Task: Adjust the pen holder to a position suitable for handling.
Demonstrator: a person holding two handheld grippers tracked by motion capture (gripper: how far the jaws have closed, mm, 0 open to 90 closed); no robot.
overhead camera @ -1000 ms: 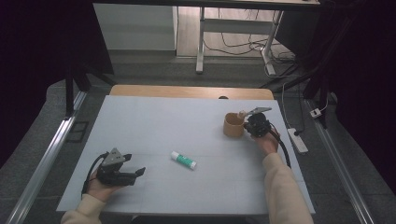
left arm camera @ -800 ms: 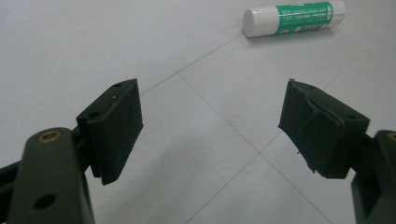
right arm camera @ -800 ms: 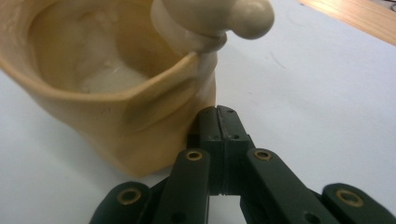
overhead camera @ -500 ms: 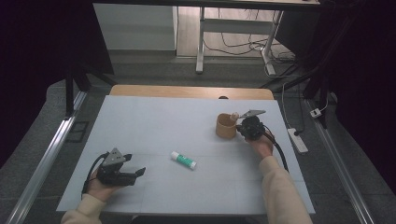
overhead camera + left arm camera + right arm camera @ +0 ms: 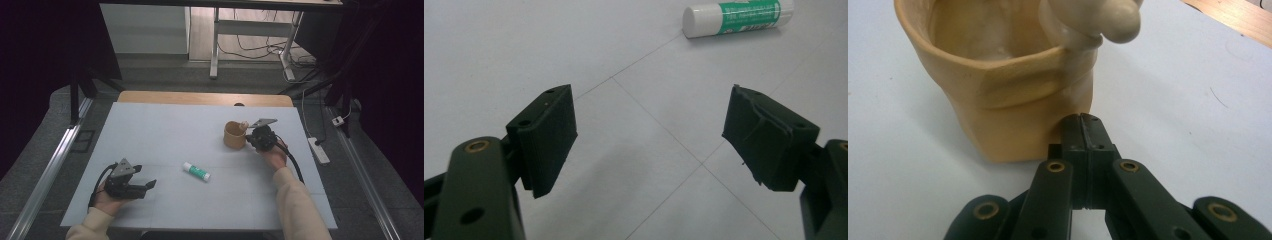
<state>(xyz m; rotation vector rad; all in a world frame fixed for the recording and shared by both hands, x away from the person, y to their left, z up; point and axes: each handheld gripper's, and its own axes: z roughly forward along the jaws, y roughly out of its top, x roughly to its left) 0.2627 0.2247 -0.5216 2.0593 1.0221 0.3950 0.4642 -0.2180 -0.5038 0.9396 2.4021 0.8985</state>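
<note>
**Matt plastics, pale sheet, bare wood**

The cup (image 5: 998,90) looks like matt tan plastic with a glossy cream lip. The glue stick (image 5: 736,17) is smooth white plastic under a green label. The table (image 5: 165,135) is smooth and matt, with wood at its far edge. The pads (image 5: 549,137) are matt black.

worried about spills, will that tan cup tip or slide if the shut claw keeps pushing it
The cup narrows toward its base, so a high push might tip it. The right claw touches low, so sliding seems likelier. Its rim looks bent, so probably soft and light.
</note>
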